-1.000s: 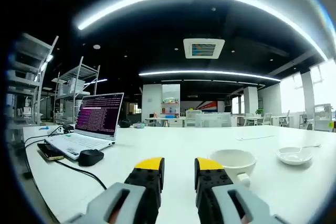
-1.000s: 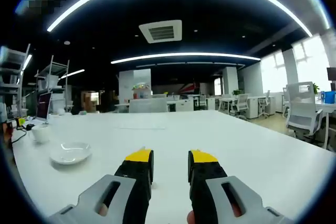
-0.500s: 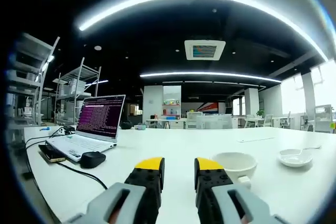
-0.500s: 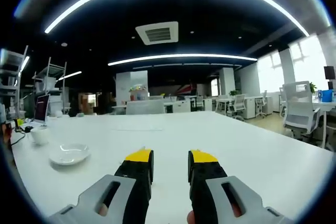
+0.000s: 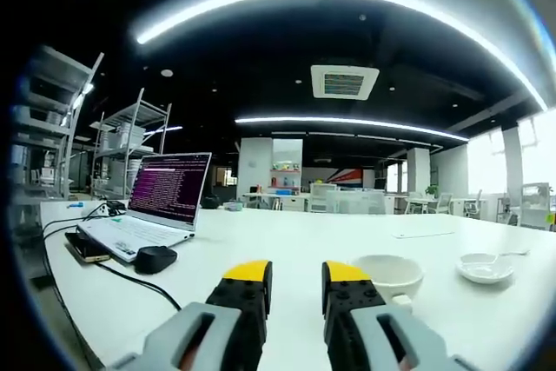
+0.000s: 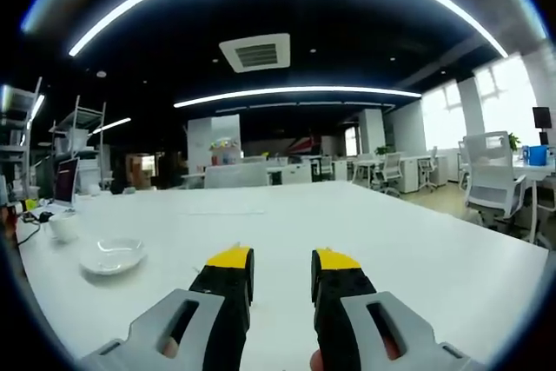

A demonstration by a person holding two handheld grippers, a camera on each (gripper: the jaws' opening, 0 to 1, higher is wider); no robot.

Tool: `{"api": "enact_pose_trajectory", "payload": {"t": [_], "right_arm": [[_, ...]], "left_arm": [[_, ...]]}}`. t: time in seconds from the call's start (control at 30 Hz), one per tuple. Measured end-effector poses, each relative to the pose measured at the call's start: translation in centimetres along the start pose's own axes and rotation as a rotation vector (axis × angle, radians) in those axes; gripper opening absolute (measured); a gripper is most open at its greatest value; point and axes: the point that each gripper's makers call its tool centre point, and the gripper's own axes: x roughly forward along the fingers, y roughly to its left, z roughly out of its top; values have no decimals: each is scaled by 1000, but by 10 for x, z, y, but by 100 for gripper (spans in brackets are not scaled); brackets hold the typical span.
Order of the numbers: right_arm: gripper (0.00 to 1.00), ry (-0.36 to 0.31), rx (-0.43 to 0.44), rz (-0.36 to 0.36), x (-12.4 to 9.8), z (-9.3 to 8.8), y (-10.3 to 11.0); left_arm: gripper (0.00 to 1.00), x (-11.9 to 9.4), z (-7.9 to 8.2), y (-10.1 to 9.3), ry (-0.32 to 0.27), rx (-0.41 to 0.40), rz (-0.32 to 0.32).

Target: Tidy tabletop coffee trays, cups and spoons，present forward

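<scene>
Left gripper view: left hand-held gripper point(image 5: 295, 277) held low over the white bench point(image 5: 287, 241), jaws spread with a narrow gap, nothing between them. White coffee cup point(image 5: 387, 274) stands on the bench just beyond the right jaw tip, partly hidden by it. White saucer point(image 5: 485, 267) farther right, well apart from the cup, with a spoon point(image 5: 502, 255) lying in it, handle over the rim. Whether the cup touches the jaw: cannot tell.

Left side of the bench: open laptop point(image 5: 152, 210), screen lit with text. A phone point(image 5: 87, 248) lies flat beside its near corner. A black mouse-like object point(image 5: 156, 258) sits close by, a dark cable point(image 5: 130, 282) running toward the bench edge. Metal shelving point(image 5: 130, 149) stands behind the laptop.

Right gripper view: right hand-held gripper point(image 6: 282, 268) also low over the bench, jaws spread, gap empty. The saucer point(image 6: 111, 255) sits to the left, well apart from the jaws. The cup point(image 6: 63, 226) is beyond it, near the left bench edge. White office chair point(image 6: 488, 184) at far right past the bench.
</scene>
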Motion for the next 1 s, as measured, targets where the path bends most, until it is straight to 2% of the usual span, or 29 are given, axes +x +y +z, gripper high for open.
{"api": "enact_pose_trajectory", "payload": {"t": [0.3,0.6,0.77,0.9,1.0], "right_arm": [[27,-1,-8,-9,-1,5,-3],[27,-21,-15,11,0,15,4],[27,-40,-32,39,3,29,15],[27,-73,-49,65,5,41,25],[26,-74,-44,83,8,45,28]], "left_arm": [[25,1,6,2,2,-3,0],[25,0,10,2,7,-4,-10],[25,3,10,-1,41,12,-35],[25,3,18,-3,26,16,-55],[25,3,24,-4,27,16,-65]]}}
